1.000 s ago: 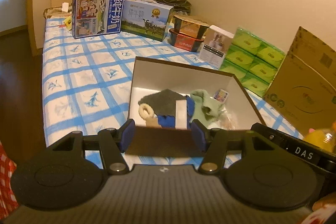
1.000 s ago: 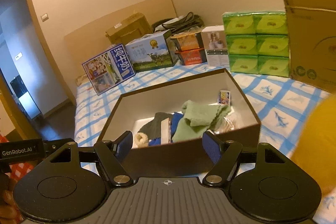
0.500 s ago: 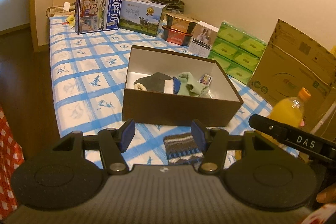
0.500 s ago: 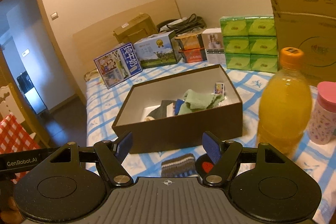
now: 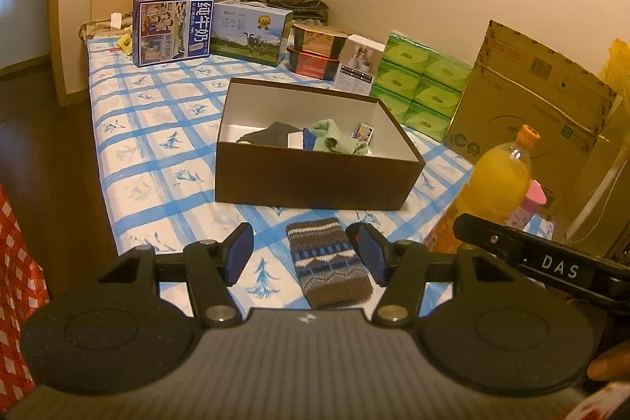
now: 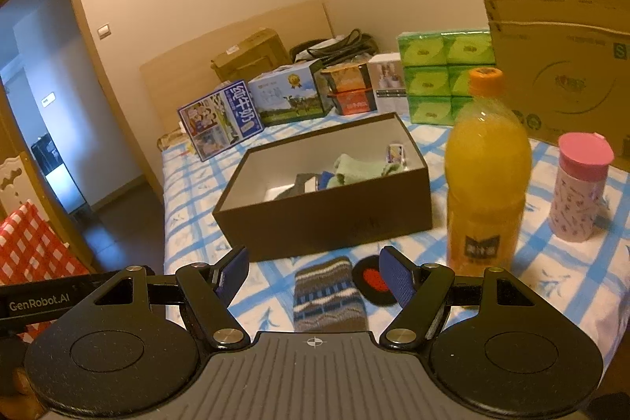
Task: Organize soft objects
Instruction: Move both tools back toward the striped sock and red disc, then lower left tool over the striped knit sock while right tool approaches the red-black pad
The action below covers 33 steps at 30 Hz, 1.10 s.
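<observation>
Both empty, open tongs (image 5: 305, 254) (image 6: 315, 276) drew back from the box (image 5: 315, 180), revealing a striped sock (image 5: 328, 268).

Left of the box (image 5: 315, 180) the bed (image 5: 157, 160) lies bare, open for a pass. In front of the box a sock (image 5: 328, 262) and a dark round pad (image 6: 372, 280) take up the strip. To the box's right a juice bottle (image 6: 486, 176) and pink cup (image 6: 580, 187) stand close together. Behind it cartons (image 5: 252, 30) and tissue packs (image 5: 421, 81) line the wall.

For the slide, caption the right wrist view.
Open tongs over a striped sock on the bed, box of soft items and juice bottle beyond.
</observation>
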### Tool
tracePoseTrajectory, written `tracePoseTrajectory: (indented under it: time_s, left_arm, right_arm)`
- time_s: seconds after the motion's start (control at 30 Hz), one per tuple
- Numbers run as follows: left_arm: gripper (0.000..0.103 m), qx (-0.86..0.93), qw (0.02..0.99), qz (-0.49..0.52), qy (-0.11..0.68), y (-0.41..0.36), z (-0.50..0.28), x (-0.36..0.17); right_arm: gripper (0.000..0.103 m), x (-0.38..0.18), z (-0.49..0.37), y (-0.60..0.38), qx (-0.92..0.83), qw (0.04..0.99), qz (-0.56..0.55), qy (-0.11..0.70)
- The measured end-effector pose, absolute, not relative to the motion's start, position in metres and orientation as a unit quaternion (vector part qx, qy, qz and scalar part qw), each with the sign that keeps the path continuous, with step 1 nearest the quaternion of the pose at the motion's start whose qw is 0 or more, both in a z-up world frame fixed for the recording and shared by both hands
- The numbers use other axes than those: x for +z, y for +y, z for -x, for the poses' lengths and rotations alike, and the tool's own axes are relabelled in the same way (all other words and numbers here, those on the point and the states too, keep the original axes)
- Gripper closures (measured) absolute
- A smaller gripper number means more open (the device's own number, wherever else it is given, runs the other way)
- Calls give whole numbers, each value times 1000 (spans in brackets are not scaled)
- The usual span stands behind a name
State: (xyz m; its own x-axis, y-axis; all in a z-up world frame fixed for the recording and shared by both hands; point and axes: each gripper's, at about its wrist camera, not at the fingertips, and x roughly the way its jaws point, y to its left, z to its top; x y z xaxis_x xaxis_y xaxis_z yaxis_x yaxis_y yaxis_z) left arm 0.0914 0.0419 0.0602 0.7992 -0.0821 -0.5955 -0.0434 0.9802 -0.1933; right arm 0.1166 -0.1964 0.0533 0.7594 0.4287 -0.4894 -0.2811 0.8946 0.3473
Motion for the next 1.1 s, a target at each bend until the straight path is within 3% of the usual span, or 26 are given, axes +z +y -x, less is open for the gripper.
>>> tracePoseTrajectory:
  time_s: [1.1]
  left_arm:
    - [45,-38,925,83,368,-4,-74,-12]
  right_arm:
    - [30,-18,-97,-233,141,916,-146,345]
